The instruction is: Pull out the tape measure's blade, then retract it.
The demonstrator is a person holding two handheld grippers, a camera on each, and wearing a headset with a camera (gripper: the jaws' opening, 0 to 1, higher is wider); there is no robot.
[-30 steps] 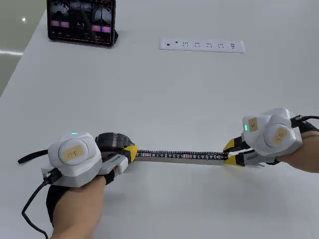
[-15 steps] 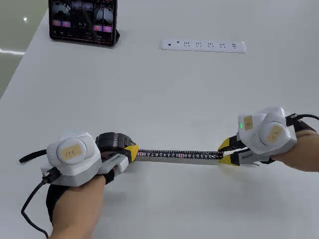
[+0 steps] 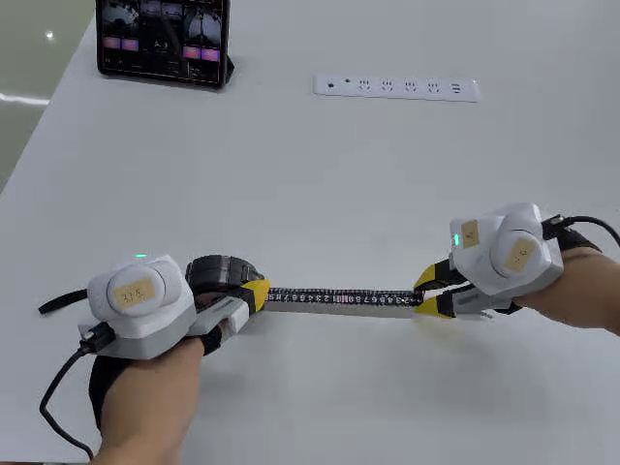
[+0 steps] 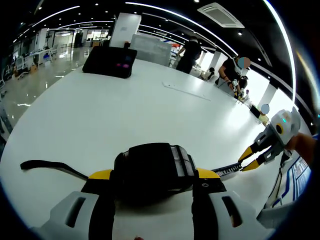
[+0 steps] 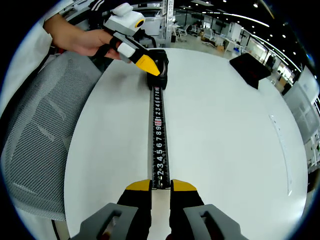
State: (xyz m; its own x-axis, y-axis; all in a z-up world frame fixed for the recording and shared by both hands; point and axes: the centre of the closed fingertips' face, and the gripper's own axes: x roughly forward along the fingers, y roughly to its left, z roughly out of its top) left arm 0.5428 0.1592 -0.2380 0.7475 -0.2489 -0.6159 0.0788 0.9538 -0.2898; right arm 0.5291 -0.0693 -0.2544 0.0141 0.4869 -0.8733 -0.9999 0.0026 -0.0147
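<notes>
The black tape measure case (image 3: 221, 277) rests on the white table (image 3: 320, 174), and my left gripper (image 3: 250, 295) is shut around it; in the left gripper view the case (image 4: 152, 171) sits between the yellow-tipped fingers (image 4: 101, 176). Its black blade (image 3: 339, 296) runs right across the table to my right gripper (image 3: 422, 293), which is shut on the blade's end. In the right gripper view the numbered blade (image 5: 158, 140) stretches from my right gripper (image 5: 161, 186) to the case (image 5: 159, 62). My right gripper (image 4: 248, 159) appears at the right in the left gripper view.
A black tablet (image 3: 163, 41) stands at the far left of the table and a white power strip (image 3: 394, 87) lies at the far middle. A black wrist strap (image 4: 47, 165) trails left of the case. A mesh chair (image 5: 37, 150) is beside the table.
My right gripper has moved left toward the case with the blade's end in it, so the exposed blade is shorter. The left gripper and case have stayed in place.
</notes>
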